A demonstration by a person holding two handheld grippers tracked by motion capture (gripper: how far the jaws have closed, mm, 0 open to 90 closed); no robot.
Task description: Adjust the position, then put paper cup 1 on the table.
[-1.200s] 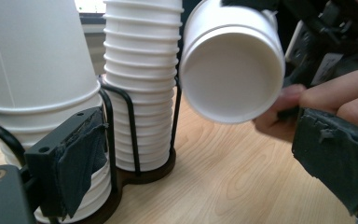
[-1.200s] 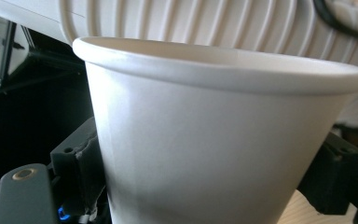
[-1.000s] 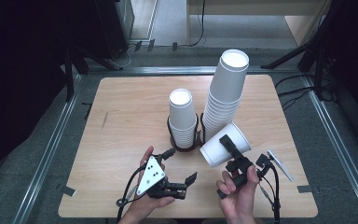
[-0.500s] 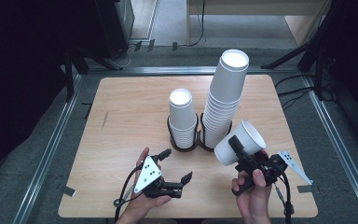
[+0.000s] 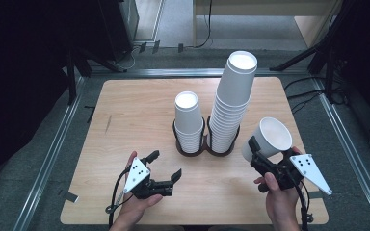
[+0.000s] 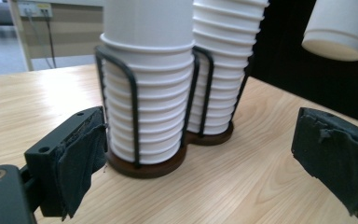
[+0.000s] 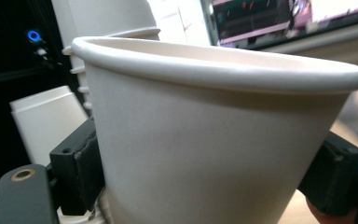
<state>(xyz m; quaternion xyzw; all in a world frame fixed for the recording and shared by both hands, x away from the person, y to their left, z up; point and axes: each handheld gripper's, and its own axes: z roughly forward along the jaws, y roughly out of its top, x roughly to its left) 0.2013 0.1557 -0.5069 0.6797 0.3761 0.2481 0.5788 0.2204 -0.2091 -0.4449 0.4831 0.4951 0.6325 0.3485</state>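
Note:
On the wooden table [image 5: 125, 115] stand a short stack of white paper cups [image 5: 189, 120] and a tall stack [image 5: 231, 96], side by side in a black wire holder [image 5: 206, 147]. My right gripper [image 5: 265, 151] is shut on a single white cup [image 5: 270, 137], held off the table to the right of the tall stack, mouth tilted up and away. In the right gripper view that cup [image 7: 214, 140] sits between the two jaws. My left gripper [image 5: 165, 163] is open and holds nothing, low over the table in front of the short stack [image 6: 149, 93].
The holder's brown bases [image 6: 144, 165] rest at the table's middle. Metal rails [image 5: 53, 154] run along the table's sides, with dark floor and stands beyond. Bare wood lies to the left of the stacks and along the front edge.
The right gripper has carried the single cup to the right and up, away from the foot of the tall stack, and turned its mouth upward. The left gripper has shifted a little to the left.

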